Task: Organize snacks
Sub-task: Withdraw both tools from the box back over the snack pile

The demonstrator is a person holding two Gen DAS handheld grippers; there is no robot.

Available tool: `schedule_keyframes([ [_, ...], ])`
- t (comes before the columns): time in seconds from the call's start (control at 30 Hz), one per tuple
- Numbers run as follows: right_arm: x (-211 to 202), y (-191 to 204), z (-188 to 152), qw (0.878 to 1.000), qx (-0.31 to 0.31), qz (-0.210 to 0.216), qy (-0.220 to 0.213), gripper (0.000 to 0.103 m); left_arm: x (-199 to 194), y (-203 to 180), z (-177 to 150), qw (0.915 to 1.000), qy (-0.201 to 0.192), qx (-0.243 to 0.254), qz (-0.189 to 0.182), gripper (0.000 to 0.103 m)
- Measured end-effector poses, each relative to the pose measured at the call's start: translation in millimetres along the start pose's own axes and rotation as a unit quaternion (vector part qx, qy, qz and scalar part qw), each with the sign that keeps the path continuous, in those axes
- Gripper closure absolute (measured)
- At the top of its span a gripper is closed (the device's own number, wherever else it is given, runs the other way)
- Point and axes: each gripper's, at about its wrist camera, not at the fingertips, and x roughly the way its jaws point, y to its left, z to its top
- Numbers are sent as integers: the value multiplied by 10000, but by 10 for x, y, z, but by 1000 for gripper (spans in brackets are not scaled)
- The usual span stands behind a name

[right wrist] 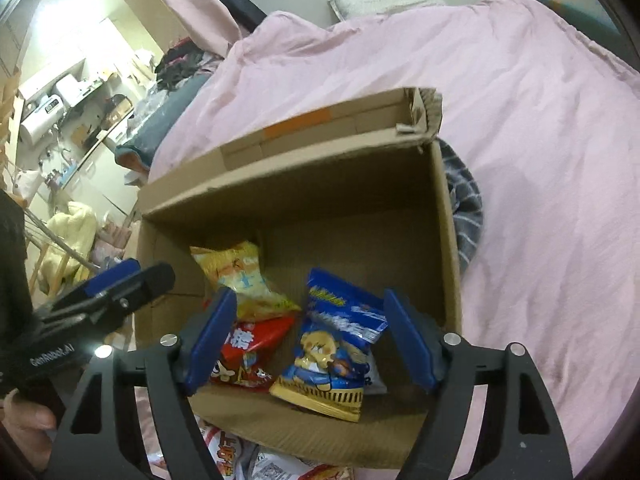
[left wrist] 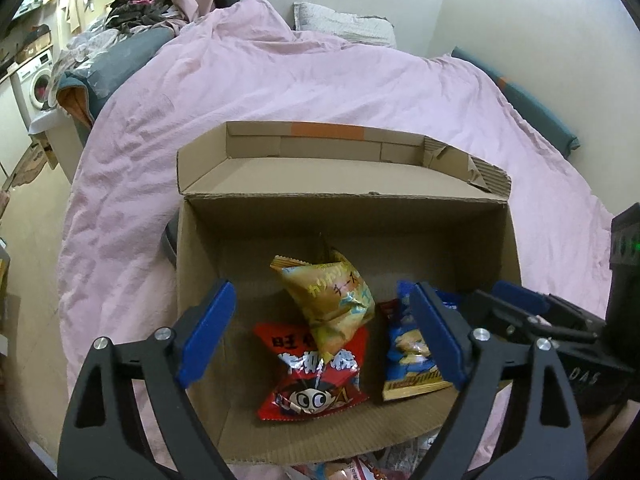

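An open cardboard box (left wrist: 404,428) sits on a bed covered by a pink duvet (left wrist: 280,80). Inside the box lie three snack packets: a yellow packet (left wrist: 336,300) leaning on a red packet (left wrist: 312,376) at left, and a blue packet (right wrist: 336,344) at right. The left claw (left wrist: 320,336) and the right claw (right wrist: 310,340) both stand released above the near edge, gripping nothing. More packets (right wrist: 256,460) lie outside, near the box.

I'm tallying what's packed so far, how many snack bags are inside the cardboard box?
3. The yellow bag leans near the middle, overlapping the red bag at the front; the blue bag lies to their right. More packets lie outside the cardboard box, at its near edge; others may be hidden.
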Motion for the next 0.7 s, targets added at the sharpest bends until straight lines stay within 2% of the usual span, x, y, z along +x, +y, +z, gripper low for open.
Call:
schedule_keyframes([
  [0.27,-124,33,23,9999,-61,-81,-89,24,-194,56,-35,9998,-179,-78,-17,16],
  [0.5,-394,140,-63,9995,-187,83,-231,24,-482,128,-81,9986,-471,-220,5,16],
  [0.6,-488,225,-110,9984,-424,-13,-366,16,-691,161,-107,9963,-803,-304,39,0],
  [0.7,-579,280,-178,9973,-589,-100,-428,13,-839,155,-140,9955,-927,-173,91,0],
])
